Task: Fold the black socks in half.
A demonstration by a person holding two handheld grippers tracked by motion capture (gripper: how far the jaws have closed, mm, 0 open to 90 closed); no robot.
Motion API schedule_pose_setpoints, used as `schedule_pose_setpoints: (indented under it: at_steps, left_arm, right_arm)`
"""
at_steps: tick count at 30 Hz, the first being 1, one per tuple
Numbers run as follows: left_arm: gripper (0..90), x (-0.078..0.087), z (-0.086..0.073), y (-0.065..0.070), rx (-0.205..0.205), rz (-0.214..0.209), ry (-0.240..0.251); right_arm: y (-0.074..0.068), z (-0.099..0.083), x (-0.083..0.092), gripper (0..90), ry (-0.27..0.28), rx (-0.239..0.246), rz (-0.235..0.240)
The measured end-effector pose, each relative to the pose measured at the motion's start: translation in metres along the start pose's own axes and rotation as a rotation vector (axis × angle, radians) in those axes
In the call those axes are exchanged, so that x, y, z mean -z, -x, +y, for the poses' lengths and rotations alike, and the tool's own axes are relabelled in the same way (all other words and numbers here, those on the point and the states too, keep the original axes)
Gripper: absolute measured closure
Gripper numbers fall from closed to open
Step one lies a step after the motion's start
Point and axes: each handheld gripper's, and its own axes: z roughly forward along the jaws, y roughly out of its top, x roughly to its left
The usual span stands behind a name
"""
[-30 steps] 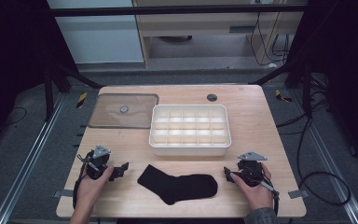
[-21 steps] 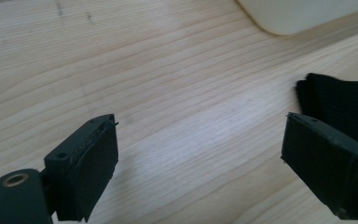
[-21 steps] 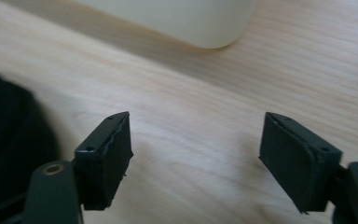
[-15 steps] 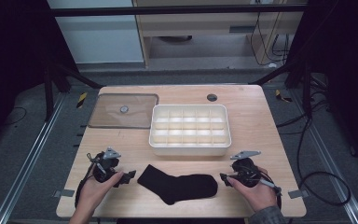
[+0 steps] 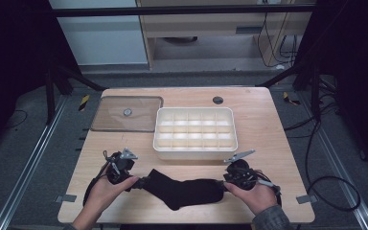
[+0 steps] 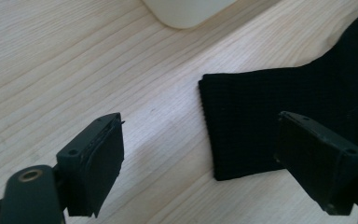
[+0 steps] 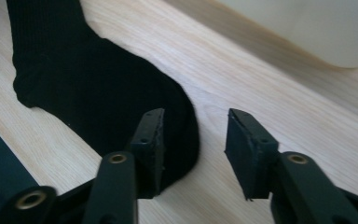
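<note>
On the table [image 5: 268,124], just in front of the compartment tray [image 5: 195,132], the black sock [image 5: 184,190] lies flat between the wide-open left tool [image 6: 200,154] at its cuff and the half-closed right tool [image 7: 193,154], whose jaws have just been closing beside its toe on nothing, so that tool may well pinch air.

A light wooden table [image 5: 268,129] carries everything. A black sock [image 5: 184,189] lies flat on it between the left gripper [image 5: 141,182] and the right gripper [image 5: 224,184]. Beyond both grippers stands a white compartment tray [image 5: 195,133], and beyond the left gripper lies a clear lid [image 5: 127,113]. A small dark round spot [image 5: 217,100] sits past the tray.
</note>
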Motion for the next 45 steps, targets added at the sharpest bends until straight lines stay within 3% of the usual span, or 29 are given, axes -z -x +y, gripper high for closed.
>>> schedule_pose_setpoints:
  at_steps: [5,8,12,14,22,35,45]
  left_arm:
    - [17.3,-0.003,0.002,0.006,-0.014,0.001,-0.020]
    - [19.3,-0.006,0.002,0.007,-0.007,-0.008,-0.030]
    - [25.8,-0.010,0.003,0.008,-0.015,-0.019,-0.068]
    - [29.5,-0.012,0.004,0.009,-0.026,-0.030,-0.090]
    - [50.5,-0.024,0.006,0.015,-0.069,-0.051,-0.159]
    - [57.9,-0.031,0.006,0.015,-0.071,-0.052,-0.205]
    - [71.2,-0.032,0.004,0.014,-0.071,-0.072,-0.202]
  right_arm:
    - [-0.012,0.003,-0.013,53.3,-0.053,0.047,-0.005]
    - [-0.013,0.003,-0.016,61.9,-0.084,0.056,-0.028]
    - [-0.013,0.002,-0.016,78.0,-0.085,0.064,-0.014]
    - [-0.014,0.002,-0.015,81.0,-0.083,0.068,-0.007]
    - [-0.014,0.001,-0.014,81.5,-0.077,0.084,0.006]
    - [-0.014,0.000,-0.013,82.1,-0.076,0.093,0.012]
    - [-0.015,0.001,-0.013,85.0,-0.077,0.098,0.022]
